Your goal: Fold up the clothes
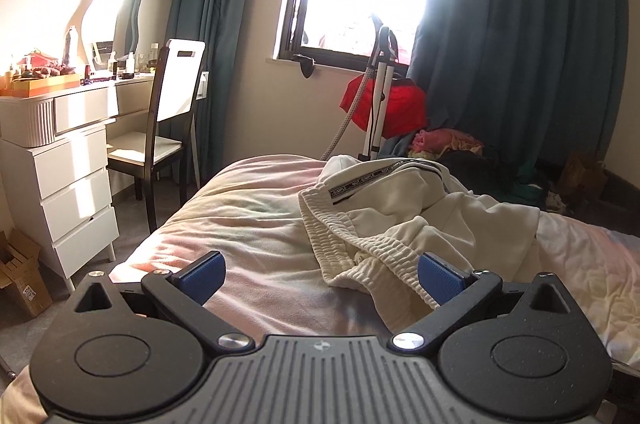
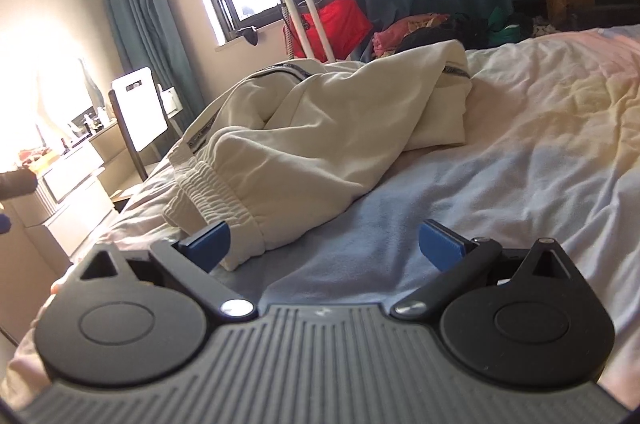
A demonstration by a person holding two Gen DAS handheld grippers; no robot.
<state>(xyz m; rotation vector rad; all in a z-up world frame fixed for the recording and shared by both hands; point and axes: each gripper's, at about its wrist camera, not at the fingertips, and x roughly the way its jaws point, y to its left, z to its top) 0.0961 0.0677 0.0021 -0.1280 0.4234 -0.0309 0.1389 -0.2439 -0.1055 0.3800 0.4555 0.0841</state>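
Left wrist view: the left gripper (image 1: 320, 278) is spread wide with nothing between its blue pads. The cream cotton trousers with a ribbed elastic waistband and a black lettered side stripe (image 1: 404, 224) lie crumpled on the pale pink quilted bedcover (image 1: 248, 224), at 1 o'clock from the gripper; the waistband edge sits just beside the right pad.

Right wrist view: the right gripper (image 2: 325, 244) is likewise fully open and empty. The trousers (image 2: 304, 143) lie at 11 o'clock, their waistband touching or just in front of the left pad.

Risk: closing on the bunched waistband may catch several layers or the bedcover beneath, dragging both and spoiling the fold.

Containers: an orange tray (image 1: 40, 85) on the white dresser (image 1: 72, 159) at 9 o'clock holds small items, too small to identify.
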